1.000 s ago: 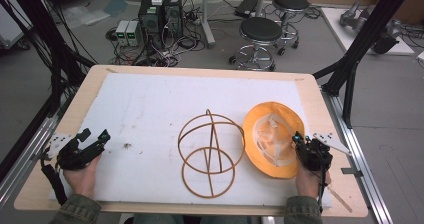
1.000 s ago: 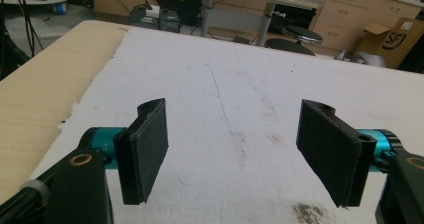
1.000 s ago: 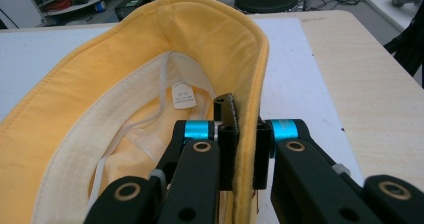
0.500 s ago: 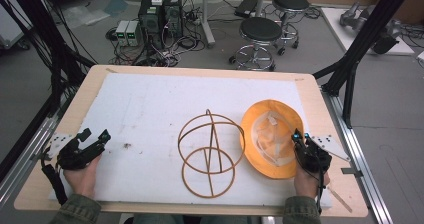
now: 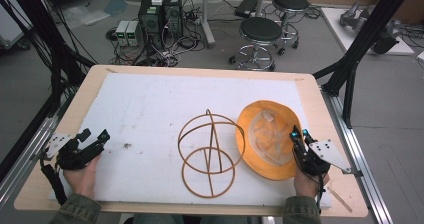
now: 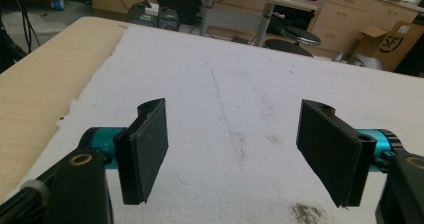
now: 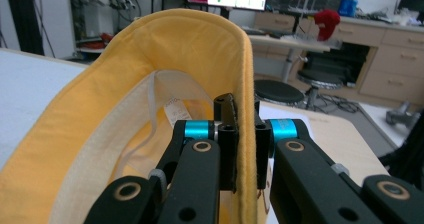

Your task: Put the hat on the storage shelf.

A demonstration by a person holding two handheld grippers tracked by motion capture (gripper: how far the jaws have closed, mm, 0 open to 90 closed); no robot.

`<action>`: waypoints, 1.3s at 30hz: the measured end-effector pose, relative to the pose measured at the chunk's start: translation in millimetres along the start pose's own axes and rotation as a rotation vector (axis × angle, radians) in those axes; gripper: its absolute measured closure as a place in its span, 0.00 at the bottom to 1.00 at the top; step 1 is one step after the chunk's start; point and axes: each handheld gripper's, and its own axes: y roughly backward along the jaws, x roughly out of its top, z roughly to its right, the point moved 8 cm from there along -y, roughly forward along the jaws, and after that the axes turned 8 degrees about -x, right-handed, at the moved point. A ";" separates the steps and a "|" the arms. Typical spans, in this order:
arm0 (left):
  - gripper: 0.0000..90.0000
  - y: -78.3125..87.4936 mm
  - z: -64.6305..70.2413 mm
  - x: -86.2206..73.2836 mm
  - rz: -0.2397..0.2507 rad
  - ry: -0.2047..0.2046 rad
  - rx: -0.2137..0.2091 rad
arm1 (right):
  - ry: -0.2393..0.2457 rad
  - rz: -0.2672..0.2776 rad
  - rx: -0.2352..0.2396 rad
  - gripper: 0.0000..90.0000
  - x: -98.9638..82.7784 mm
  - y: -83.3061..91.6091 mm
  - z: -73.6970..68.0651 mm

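Observation:
An orange-yellow hat (image 5: pixel 270 139) lies upside down on the right of the white mat, its pale lining facing up. My right gripper (image 5: pixel 300 136) is shut on the hat's brim at its right edge; in the right gripper view the brim (image 7: pixel 245 109) stands pinched between the two black jaws. A round wooden hoop frame (image 5: pixel 210 151) stands just left of the hat, touching or nearly touching it. My left gripper (image 5: pixel 94 136) rests at the mat's left edge, jaws wide open over bare mat, nothing between its pads (image 6: pixel 145 149).
The white mat (image 5: pixel 165 104) covers a wooden table (image 5: pixel 87 81) with metal rails on both sides. A small dark smudge (image 5: pixel 125 145) marks the mat near the left gripper. Stools and computer gear stand on the floor beyond the far edge.
The right gripper has crept slightly forward along the hat's right brim while staying closed on it. The left gripper and the hoop frame are where they were.

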 end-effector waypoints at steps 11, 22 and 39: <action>0.32 0.6 -0.5 -0.4 -0.001 0.004 0.002 | -0.089 0.065 0.016 0.97 14.1 2.4 2.3; 0.32 1.9 -2.6 -1.2 0.001 0.026 0.001 | -0.135 0.143 0.050 0.97 35.1 -1.1 8.6; 0.32 3.3 -0.7 1.1 0.013 0.003 0.007 | -0.171 0.301 0.057 0.97 81.0 9.3 12.8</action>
